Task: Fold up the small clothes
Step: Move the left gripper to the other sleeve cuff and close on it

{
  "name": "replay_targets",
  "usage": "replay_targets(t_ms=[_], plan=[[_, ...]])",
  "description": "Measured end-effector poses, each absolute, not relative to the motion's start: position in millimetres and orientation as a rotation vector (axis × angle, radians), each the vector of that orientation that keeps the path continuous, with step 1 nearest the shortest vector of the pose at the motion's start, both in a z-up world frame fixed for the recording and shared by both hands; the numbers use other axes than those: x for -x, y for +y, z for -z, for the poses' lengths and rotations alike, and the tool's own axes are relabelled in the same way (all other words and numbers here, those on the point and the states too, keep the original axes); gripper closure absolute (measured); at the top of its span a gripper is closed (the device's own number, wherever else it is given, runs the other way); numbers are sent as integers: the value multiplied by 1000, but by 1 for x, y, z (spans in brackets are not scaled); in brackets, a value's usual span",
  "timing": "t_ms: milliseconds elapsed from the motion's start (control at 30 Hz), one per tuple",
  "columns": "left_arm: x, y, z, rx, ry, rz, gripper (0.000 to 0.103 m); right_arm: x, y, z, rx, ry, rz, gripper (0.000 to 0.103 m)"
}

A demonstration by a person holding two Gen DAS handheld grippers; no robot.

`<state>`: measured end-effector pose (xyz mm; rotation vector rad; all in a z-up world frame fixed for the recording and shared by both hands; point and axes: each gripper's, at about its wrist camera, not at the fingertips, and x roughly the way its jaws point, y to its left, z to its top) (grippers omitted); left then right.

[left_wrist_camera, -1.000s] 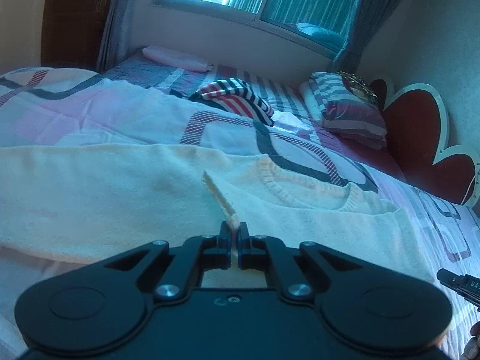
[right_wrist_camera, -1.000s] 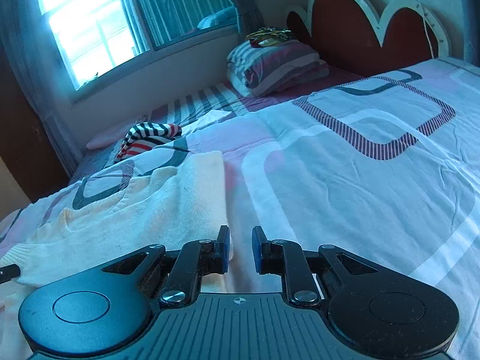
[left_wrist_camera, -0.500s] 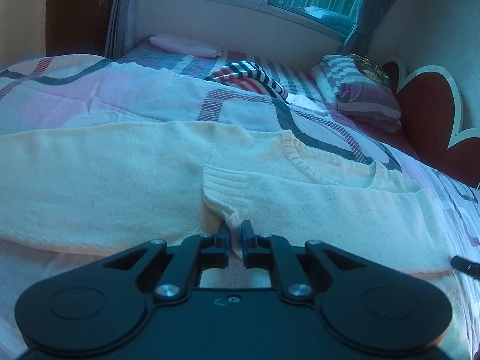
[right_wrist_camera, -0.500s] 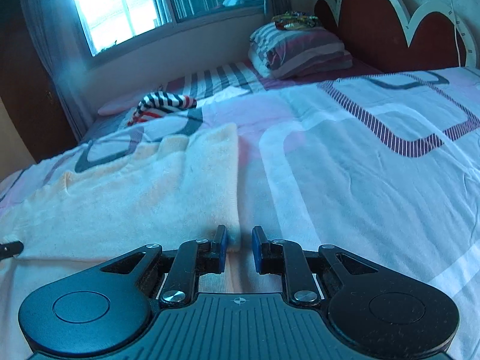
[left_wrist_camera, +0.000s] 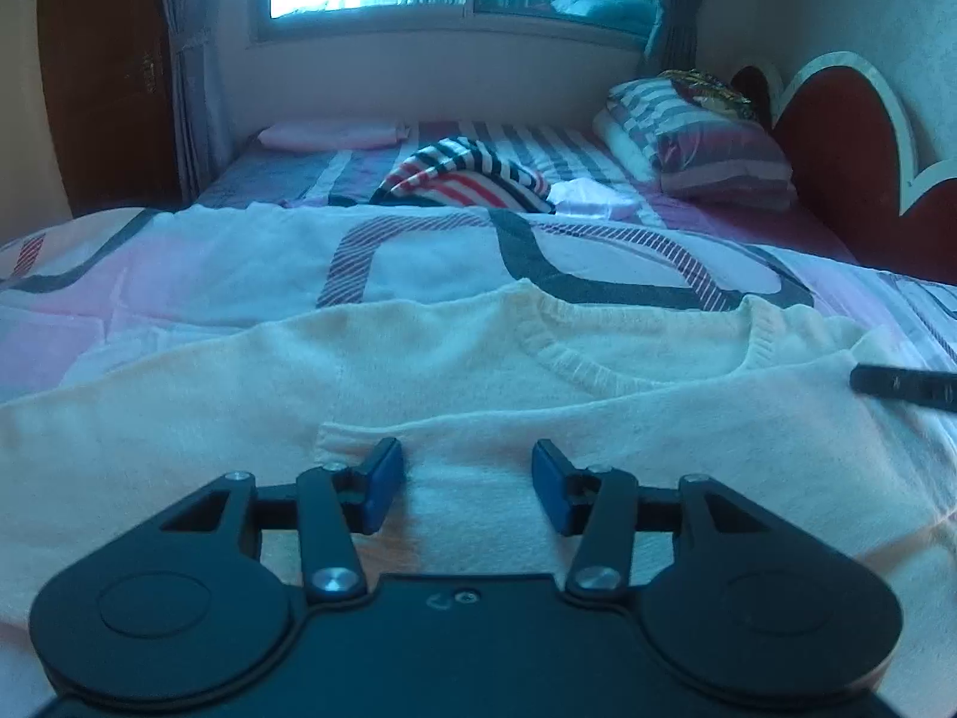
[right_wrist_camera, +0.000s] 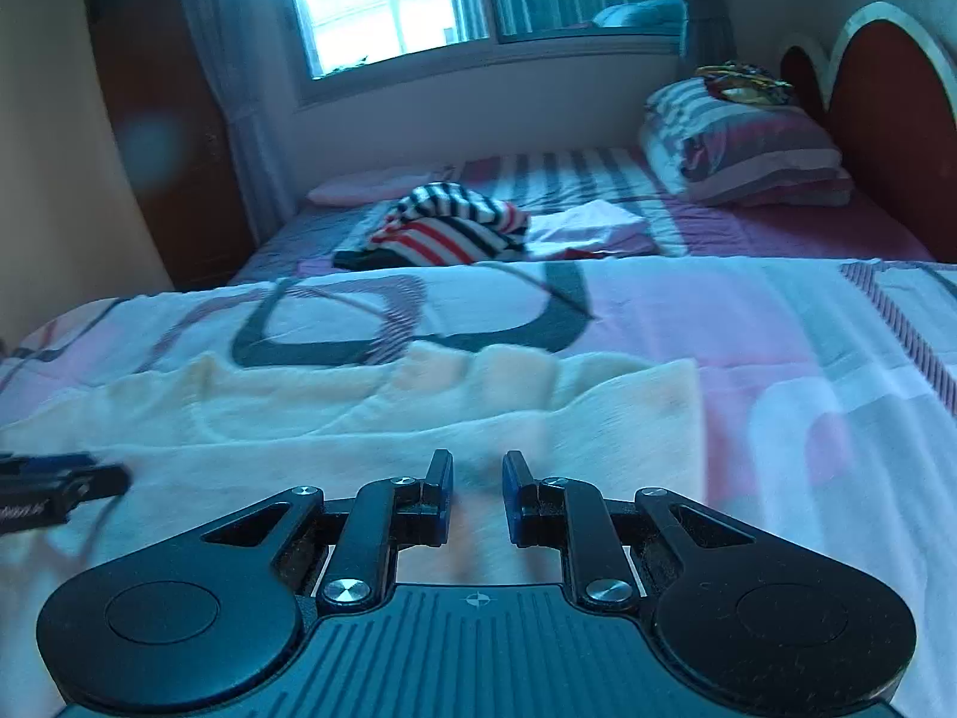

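Note:
A cream knitted sweater (left_wrist_camera: 538,383) lies flat on the bed, neckline away from me. One sleeve is folded across its body, with the ribbed cuff (left_wrist_camera: 335,440) just ahead of my left finger. My left gripper (left_wrist_camera: 466,469) hovers low over that sleeve. Its jaws are opening, and the cloth lies under them with neither pad pressing on it. The right gripper's tip (left_wrist_camera: 897,386) shows at the sweater's right shoulder. In the right wrist view the sweater (right_wrist_camera: 359,413) spreads left, and my right gripper (right_wrist_camera: 477,478) stands over its right part, narrowly open with nothing gripped.
A striped black, white and red garment (left_wrist_camera: 466,176) is bunched farther up the patterned bedspread (left_wrist_camera: 239,263). Beside it lies a small pale folded cloth (left_wrist_camera: 589,203). Striped pillows (left_wrist_camera: 694,143) rest against the red headboard (left_wrist_camera: 849,137). A window and a wooden wardrobe (left_wrist_camera: 101,78) stand behind.
My left gripper let go of the sleeve cuff and its jaws spread; the sleeve now lies flat across the sweater. My right gripper moved left, from the bare bedspread onto the sweater.

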<state>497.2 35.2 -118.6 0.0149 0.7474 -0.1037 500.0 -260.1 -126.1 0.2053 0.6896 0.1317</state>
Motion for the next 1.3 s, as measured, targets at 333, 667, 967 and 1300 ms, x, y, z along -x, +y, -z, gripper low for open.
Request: replay_targets(t_ms=[333,667,967,1300], plan=[[-493,39,119,-34,747,95,55,-521,-310,130,-225,755,-15,103],[-463,25,108,-69,736,132,48,-453,-296,122,-210,780,-90,103],[-456,31,121,-66,734,106,43,-413,-282,124,-158,770,-80,103],[-426,79,109,-17,744,-4,42,-402,-278,118,-167,836,-43,103]])
